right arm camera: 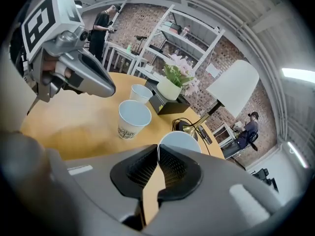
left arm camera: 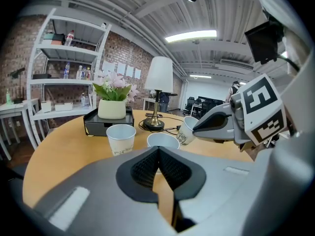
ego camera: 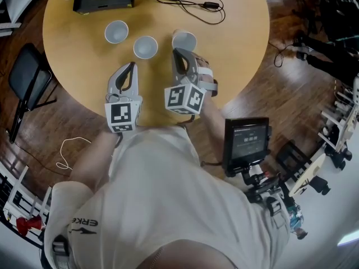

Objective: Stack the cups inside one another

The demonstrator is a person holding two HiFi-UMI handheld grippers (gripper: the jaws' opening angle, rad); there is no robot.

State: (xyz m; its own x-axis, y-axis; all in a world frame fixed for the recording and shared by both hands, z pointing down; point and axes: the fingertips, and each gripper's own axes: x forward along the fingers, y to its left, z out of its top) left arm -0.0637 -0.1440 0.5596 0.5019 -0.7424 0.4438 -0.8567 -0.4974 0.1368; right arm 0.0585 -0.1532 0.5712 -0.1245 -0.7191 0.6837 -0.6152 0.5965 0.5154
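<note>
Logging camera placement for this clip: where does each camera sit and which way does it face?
Head view: on the person's head, looking steeply down at the round table; shirt, left gripper, right gripper show.
Left gripper view: on the left gripper, facing across the table towards the lamp; jaws shut, empty.
Right gripper view: on the right gripper, facing the lamp; jaws pinch the rightmost cup's rim.
Shared: both gripper views show the lamp and the other gripper.

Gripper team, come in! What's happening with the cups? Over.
Left gripper shut, empty. Right gripper shut on right paper cup rim. Two other paper cups standing apart. Nothing blocking.
</note>
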